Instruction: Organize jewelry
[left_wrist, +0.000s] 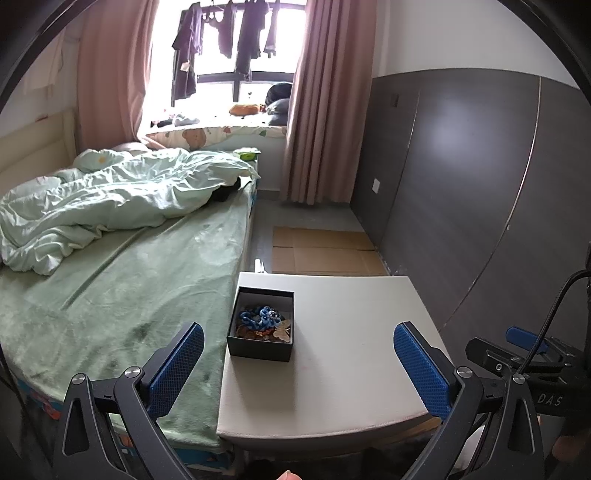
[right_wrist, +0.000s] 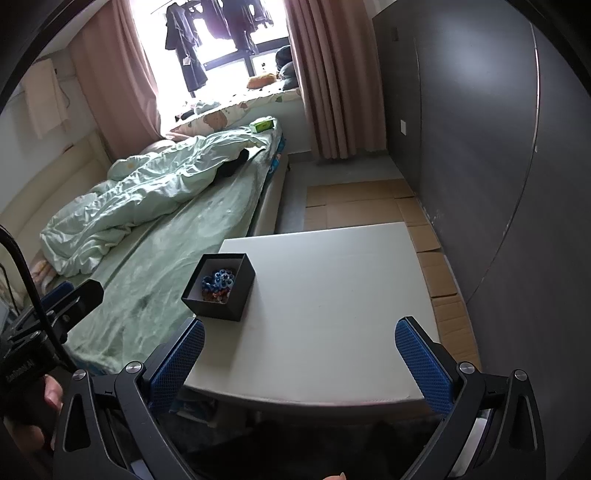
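A small black open box (left_wrist: 258, 347) stands on the left part of a white table (left_wrist: 343, 369). It holds blue beaded jewelry (left_wrist: 260, 317) and a pale butterfly piece (left_wrist: 282, 330). The box (right_wrist: 229, 308) and the jewelry (right_wrist: 218, 282) also show in the right wrist view, on the table (right_wrist: 332, 314). My left gripper (left_wrist: 299, 362) is open and empty, held above the table's near edge, with the box between and beyond its fingers. My right gripper (right_wrist: 301, 358) is open and empty, to the right of the box. Each gripper shows at the edge of the other's view.
A bed (left_wrist: 129, 295) with a green sheet and a rumpled duvet (left_wrist: 110, 195) borders the table's left side. Flattened cardboard (left_wrist: 325, 251) lies on the floor beyond the table. A dark wardrobe wall (left_wrist: 461, 184) runs along the right. Curtains and a window are at the back.
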